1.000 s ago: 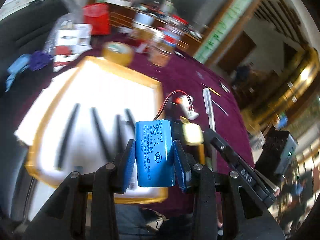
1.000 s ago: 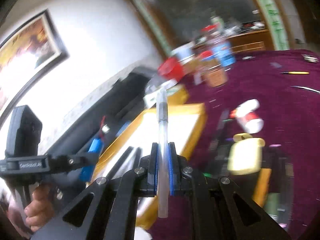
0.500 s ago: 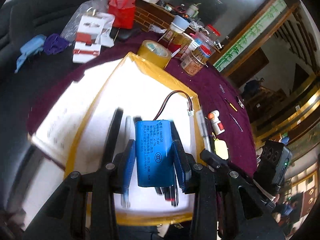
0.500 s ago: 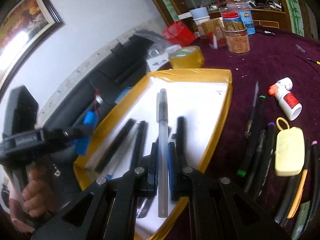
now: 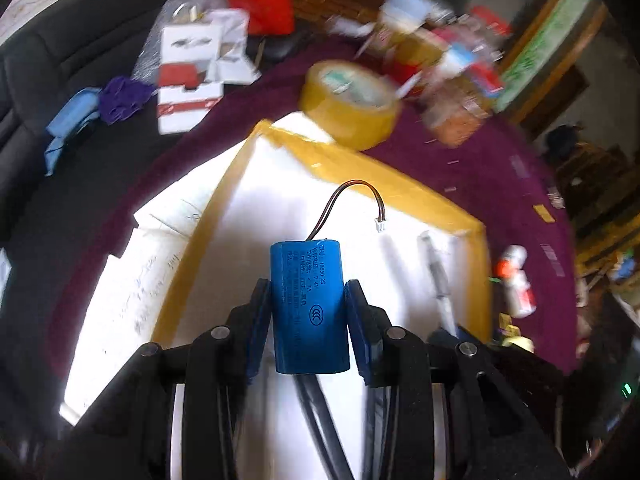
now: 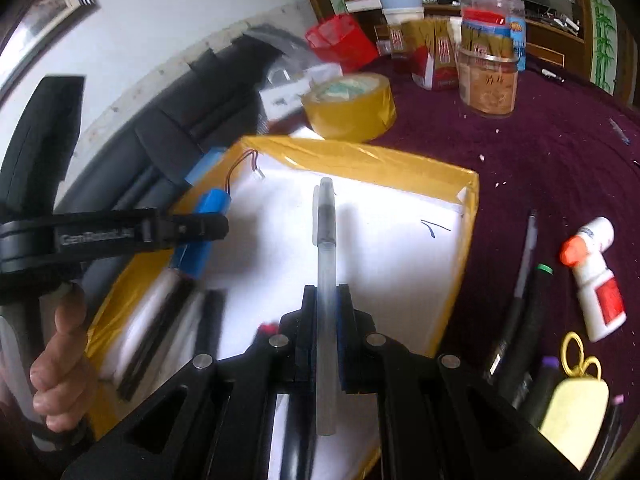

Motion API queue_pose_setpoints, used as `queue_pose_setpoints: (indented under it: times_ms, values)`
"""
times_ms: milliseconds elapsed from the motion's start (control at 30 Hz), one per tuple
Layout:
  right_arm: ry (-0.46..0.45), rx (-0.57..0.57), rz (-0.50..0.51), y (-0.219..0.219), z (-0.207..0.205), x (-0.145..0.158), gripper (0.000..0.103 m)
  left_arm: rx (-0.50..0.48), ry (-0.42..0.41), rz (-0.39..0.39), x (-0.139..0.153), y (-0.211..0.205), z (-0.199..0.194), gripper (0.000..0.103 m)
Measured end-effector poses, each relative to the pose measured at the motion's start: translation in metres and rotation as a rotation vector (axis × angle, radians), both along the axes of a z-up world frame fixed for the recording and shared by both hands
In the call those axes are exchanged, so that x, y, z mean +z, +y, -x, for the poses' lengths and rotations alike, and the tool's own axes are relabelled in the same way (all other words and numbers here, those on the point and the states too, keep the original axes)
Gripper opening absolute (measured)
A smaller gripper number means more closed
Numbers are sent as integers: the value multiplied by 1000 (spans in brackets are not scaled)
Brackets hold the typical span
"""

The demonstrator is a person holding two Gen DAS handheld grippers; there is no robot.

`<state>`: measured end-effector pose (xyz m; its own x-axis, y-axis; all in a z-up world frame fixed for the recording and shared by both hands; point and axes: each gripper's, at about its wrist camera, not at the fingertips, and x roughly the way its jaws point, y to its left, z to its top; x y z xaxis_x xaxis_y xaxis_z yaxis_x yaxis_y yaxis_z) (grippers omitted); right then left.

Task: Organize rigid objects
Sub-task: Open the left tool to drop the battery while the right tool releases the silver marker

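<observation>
Jaws first: the left gripper [image 5: 308, 312] has its jaws partway apart and clamped on the sides of a blue battery pack [image 5: 309, 304], wire lead poking out the far end so it doesn't get pinched. The right gripper [image 6: 326, 336] is squeezed almost fully closed on a clear pen [image 6: 325, 264], held near its middle, I'd guess so it stays balanced. Both point down over the white tray [image 6: 384, 248] with the yellow taped rim, where a few dark pens [image 6: 210, 332] already lie at the near side, so that looks like the collection spot. More pens, a glue bottle [image 6: 598, 284] and a yellow tape roll [image 6: 352, 106] sit on the purple table [image 6: 540, 152] right of and beyond the tray.
</observation>
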<state>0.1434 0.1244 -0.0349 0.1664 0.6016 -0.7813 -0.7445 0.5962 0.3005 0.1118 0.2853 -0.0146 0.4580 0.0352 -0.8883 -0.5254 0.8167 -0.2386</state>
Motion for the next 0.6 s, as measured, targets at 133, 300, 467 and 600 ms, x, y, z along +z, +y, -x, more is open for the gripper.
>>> queue_pose_setpoints:
  times_ms: [133, 300, 467, 600]
  values:
    - [-99, 25, 32, 8, 3, -7, 9, 16, 75, -3, -21, 3, -12, 34]
    - [-51, 52, -62, 1, 2, -3, 33, -32, 22, 30, -20, -2, -12, 36]
    - [-35, 33, -224, -20, -2, 15, 43, 53, -92, 57, 2, 10, 6, 41]
    - [-58, 17, -258, -23, -2, 21, 43, 106, -186, 49, 23, 0, 36, 44]
